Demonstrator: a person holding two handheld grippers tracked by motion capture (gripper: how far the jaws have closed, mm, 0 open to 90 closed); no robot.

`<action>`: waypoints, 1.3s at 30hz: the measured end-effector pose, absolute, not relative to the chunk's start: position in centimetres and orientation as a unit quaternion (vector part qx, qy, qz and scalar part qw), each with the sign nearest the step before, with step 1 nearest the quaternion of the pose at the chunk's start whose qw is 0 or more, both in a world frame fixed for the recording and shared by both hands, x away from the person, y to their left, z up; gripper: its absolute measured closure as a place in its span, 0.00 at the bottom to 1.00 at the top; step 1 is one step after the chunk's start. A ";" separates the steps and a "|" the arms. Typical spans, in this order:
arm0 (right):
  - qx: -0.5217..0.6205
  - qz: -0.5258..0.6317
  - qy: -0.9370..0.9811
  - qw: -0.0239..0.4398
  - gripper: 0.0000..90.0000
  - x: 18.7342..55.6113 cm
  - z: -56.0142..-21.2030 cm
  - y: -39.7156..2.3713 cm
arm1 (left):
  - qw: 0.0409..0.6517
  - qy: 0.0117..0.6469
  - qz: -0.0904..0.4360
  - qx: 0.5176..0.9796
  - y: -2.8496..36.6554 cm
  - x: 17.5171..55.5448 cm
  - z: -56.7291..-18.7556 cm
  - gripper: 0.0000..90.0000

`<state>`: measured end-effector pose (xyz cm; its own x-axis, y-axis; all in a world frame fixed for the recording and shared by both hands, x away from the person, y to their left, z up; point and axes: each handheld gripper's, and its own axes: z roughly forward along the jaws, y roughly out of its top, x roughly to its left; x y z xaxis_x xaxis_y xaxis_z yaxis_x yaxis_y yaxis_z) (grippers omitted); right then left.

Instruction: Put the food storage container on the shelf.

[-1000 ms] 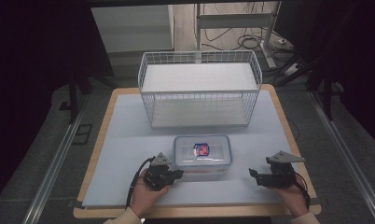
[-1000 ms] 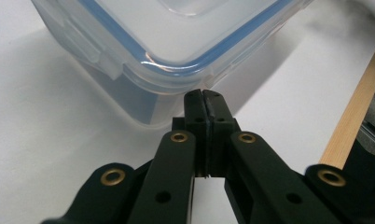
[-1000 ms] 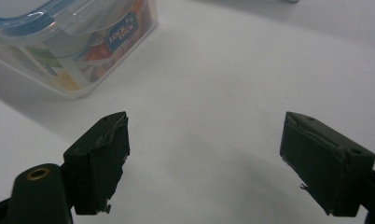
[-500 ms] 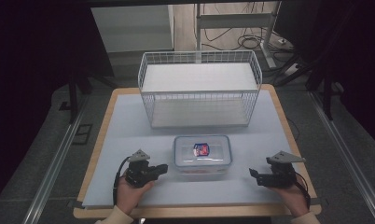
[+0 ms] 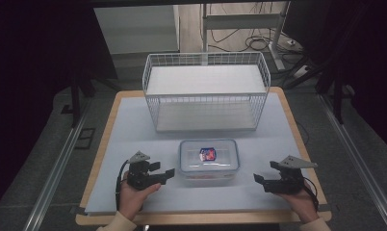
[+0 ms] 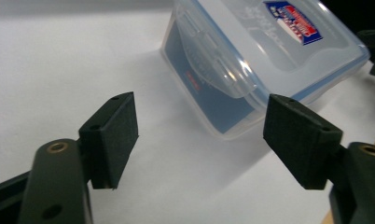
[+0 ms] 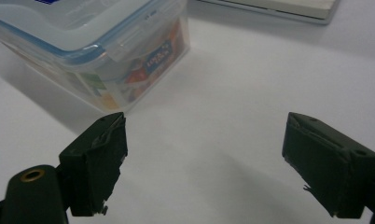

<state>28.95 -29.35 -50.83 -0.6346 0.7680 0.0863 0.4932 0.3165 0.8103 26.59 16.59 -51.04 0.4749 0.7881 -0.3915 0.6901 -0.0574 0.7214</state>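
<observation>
In the high view a pale grey-white mat covers a light wooden tabletop in the middle of the frame, with dark grey floor around it. Metal rails run along the floor at lower left and lower right. Black cables lie on a paler floor at the top of the frame, beside a grey table leg; the upper left and upper right corners are dark.

A white wire basket with a flat white shelf stands at the centre of the frame. Below it, near the lower middle, sits the clear rectangular plastic food box with a blue-edged snap lid and a red-and-blue label, flat on the mat.

The left gripper is at lower left, just beside the box's left end; its jaws have just been opening and stand spread, nothing between them. The right gripper is at lower right, apart from the box, its jaws also spread and empty, having just opened a little further.
</observation>
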 end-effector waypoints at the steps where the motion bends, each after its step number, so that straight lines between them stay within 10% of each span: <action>1: 0.396 0.431 0.796 0.158 0.15 29.0 -50.8 -29.2 | 0.461 0.510 0.053 0.724 16.6 26.7 -51.0 0.27; 39: 0.410 0.501 0.759 0.072 0.15 33.6 -45.3 -25.1 | 0.474 0.530 -0.073 0.700 13.4 32.0 -51.2 0.20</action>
<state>33.56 -25.07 -45.31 -0.6533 0.6946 0.3012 0.5502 0.1623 0.8191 32.04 13.44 -51.19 0.4282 0.6724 -0.6038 0.8104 0.0099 0.5858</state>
